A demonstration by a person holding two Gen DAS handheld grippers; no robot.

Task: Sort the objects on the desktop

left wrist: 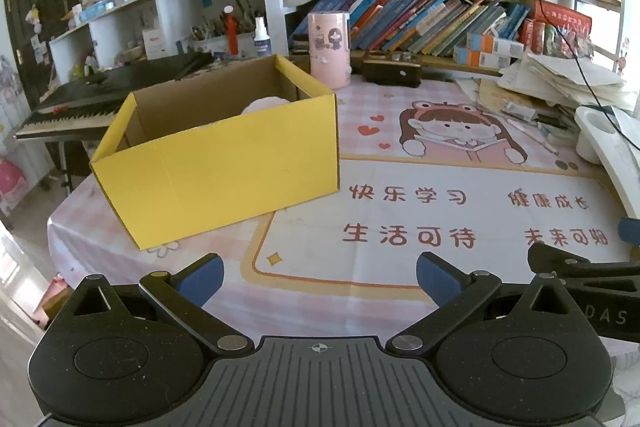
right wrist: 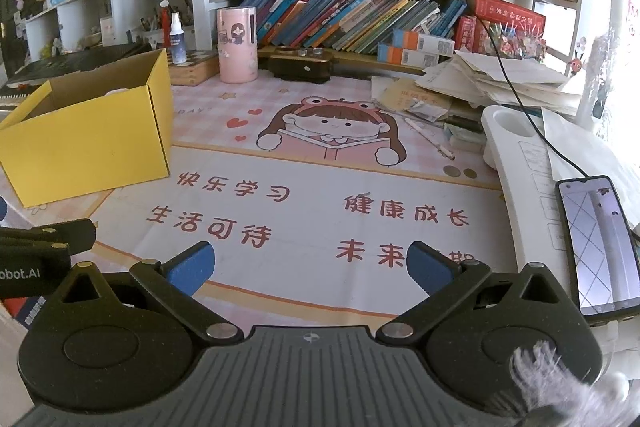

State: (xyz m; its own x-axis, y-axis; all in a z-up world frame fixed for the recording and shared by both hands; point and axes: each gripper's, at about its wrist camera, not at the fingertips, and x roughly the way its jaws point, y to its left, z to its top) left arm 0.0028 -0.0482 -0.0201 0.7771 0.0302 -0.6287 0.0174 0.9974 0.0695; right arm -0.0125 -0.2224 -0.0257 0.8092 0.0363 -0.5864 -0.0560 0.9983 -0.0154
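Both claws, left gripper [left wrist: 320, 279] & right gripper [right wrist: 310, 267], hang apart & empty over the mat [right wrist: 320, 187]; likely between picks w/ box [left wrist: 224, 163] at left, next probably pen [right wrist: 428, 138].

We see slanted books [right wrist: 352, 15] on the shelf behind the desk's back edge and a keyboard [left wrist: 100, 95] beyond its left edge.

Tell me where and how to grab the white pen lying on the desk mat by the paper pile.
Take the slim white pen at mid-barrel, from straight above, right tongs turned so the fingers close across its width. It lies flat and diagonal on the pink cartoon desk mat, papers close by its far end; its near side looks clear.
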